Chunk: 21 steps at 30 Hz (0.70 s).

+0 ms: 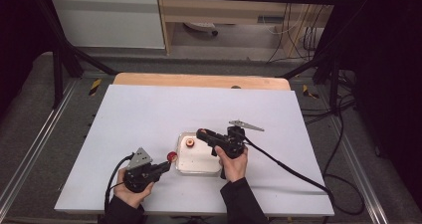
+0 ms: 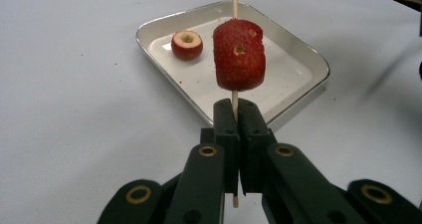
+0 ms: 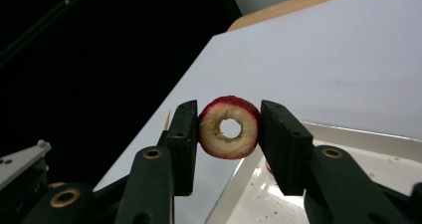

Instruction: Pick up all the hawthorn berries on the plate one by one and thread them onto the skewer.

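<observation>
- I had the left gripper [image 2: 236, 115] clamped tight on a skewer [image 2: 234, 2], jaws fully closed around the stick just under the fruit.
- One red fruit piece [image 2: 239, 55] already sat threaded on the skewer, held above the near edge of the tray [image 2: 303, 97].
- In the high view the left gripper [image 1: 166, 165] sat just left of the tray [image 1: 199, 170], with the skewered piece [image 1: 172, 157] beside the rim.
- My right gripper [image 3: 229, 129] pinched a cored ring [image 3: 229, 127] by its red sides, jaws part open to the ring's width, the hole facing the camera.
- That ring hung in the air over the tray's left part, not resting on anything.
- In the high view the right gripper [image 1: 201, 133] hovered above the tray, close to a loose fruit [image 1: 189, 143] lying in it.
- That loose fruit [image 2: 186, 45] lay in the tray's far corner, core hole up.
- I judged the step in hand to be threading: the second piece was picked and ready, not yet on the stick.
- The next move called for lining the ring's hole over the skewer tip and sliding it down against the first piece.
- I would have kept the left gripper steady on the surface side, so the thin stick did not wander.
- The skewer tip was out of frame, so I couldn't judge the alignment.
</observation>
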### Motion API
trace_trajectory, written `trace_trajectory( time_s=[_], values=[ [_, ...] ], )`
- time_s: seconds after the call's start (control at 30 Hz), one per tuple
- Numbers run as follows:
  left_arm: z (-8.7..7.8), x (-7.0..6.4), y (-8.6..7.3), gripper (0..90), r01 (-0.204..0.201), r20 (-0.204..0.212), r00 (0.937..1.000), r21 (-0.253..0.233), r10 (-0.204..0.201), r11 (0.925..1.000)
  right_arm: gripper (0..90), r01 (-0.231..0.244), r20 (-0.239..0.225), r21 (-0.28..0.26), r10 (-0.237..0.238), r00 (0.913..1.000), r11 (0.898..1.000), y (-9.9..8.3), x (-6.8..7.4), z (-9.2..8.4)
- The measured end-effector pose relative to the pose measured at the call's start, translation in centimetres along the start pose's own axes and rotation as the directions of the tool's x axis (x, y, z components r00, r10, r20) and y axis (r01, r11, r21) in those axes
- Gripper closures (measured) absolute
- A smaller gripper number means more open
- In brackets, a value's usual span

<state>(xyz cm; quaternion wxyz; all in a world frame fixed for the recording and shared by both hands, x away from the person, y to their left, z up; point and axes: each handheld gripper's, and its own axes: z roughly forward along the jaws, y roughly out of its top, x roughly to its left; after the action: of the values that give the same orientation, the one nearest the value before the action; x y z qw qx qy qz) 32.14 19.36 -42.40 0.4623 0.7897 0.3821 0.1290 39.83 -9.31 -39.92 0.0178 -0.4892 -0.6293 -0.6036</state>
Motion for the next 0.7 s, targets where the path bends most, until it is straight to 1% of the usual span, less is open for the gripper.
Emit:
trace_trajectory(
  time_s=[0.13,0.27,0.37,0.57,0.6,0.7],
  values=[
    [-0.1,-0.2,0.0,88.2,0.012,-0.002,0.9999,-0.003,-0.012,0.9999,60.4,-0.025,0.004,-0.073,0.025,0.9997,0.997,-0.4,0.1,0.3],
    [0.0,-0.3,0.0,88.2,0.029,0.003,0.9996,-0.003,-0.029,0.9996,60.5,-0.039,-0.003,-0.145,0.039,0.9992,0.989,-0.9,0.2,0.7],
    [0.1,-0.5,0.0,88.2,0.04,0.003,0.9992,-0.006,-0.04,0.9992,60.5,-0.054,-0.017,-0.195,0.051,0.9985,0.979,-1.3,0.3,1.0],
    [0.4,-0.9,0.1,88.2,0.053,0.0,0.9986,-0.007,-0.053,0.9986,60.6,-0.071,-0.042,-0.271,0.062,0.9972,0.96,-1.8,0.4,1.2],
    [0.4,-1.0,0.1,88.2,0.057,-0.002,0.9983,-0.008,-0.057,0.9983,60.6,-0.071,-0.047,-0.285,0.06,0.9971,0.956,-1.9,0.4,1.3],
    [0.7,-1.3,0.2,88.2,0.069,-0.001,0.9976,-0.01,-0.069,0.9976,60.6,-0.092,-0.069,-0.323,0.074,0.9949,0.942,-2.1,0.4,1.4]
  ],
)
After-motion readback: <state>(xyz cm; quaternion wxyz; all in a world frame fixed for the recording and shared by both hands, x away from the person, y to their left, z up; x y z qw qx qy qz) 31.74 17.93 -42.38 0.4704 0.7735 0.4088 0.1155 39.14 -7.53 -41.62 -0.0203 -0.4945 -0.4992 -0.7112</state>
